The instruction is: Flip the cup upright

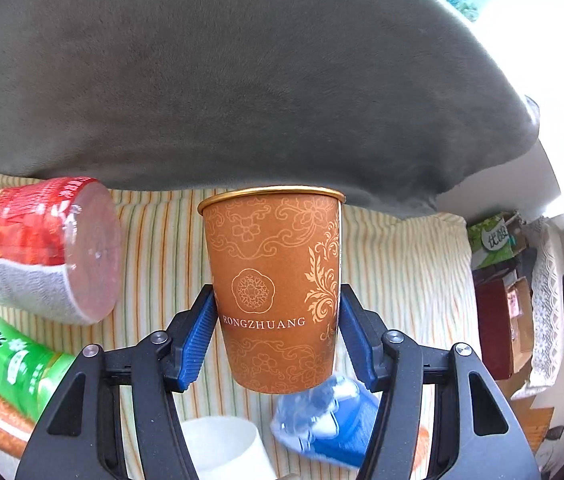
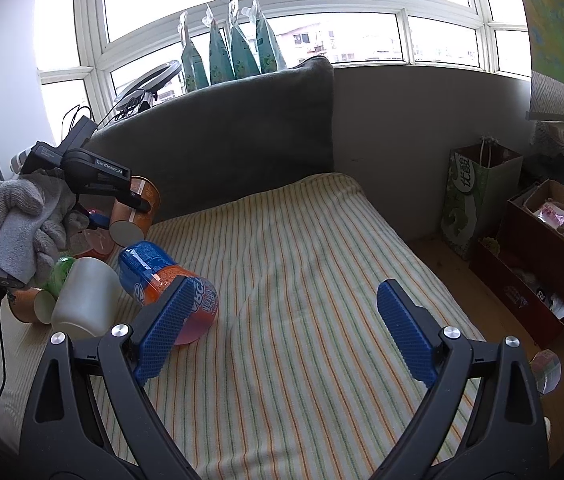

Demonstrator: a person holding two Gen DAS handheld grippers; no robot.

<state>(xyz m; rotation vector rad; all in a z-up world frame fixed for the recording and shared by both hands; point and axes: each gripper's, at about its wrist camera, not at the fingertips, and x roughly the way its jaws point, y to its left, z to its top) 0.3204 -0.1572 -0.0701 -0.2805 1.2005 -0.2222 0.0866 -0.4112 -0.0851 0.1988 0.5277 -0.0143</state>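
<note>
Orange paper cup [image 1: 274, 288] (printed "RONGZHUANG", gold rim) is clamped between the blue ribbed pads [image 1: 196, 344] of the left gripper [image 1: 276, 336]. From the left wrist camera the cup appears rim-up, with its base toward the camera's lower edge. It is held clear of the striped cloth [image 1: 401, 280], in front of the grey cushion [image 1: 242, 80].

From the right wrist camera the same cup [image 2: 136, 210] sits in the left gripper [image 2: 122, 212] with its base facing the lens, tilted; a gloved hand [image 2: 22, 220] grips that tool's handle.

Right gripper [image 2: 282, 328] is released: its jaws stand wide apart with nothing between them, above the striped cloth [image 2: 301, 260].

Items lying on the cloth near the left gripper:
- red-labelled container [image 1: 46, 248], on its side
- green-labelled bottle [image 1: 14, 360]
- white plastic cup [image 2: 86, 300], on its side
- blue-and-orange labelled bottle [image 2: 166, 280], on its side, just beside the white cup
- second orange cup [image 2: 30, 304], on its side

Beside the bed stand a green paper bag [image 2: 477, 204] and open cardboard boxes [image 2: 541, 248]
</note>
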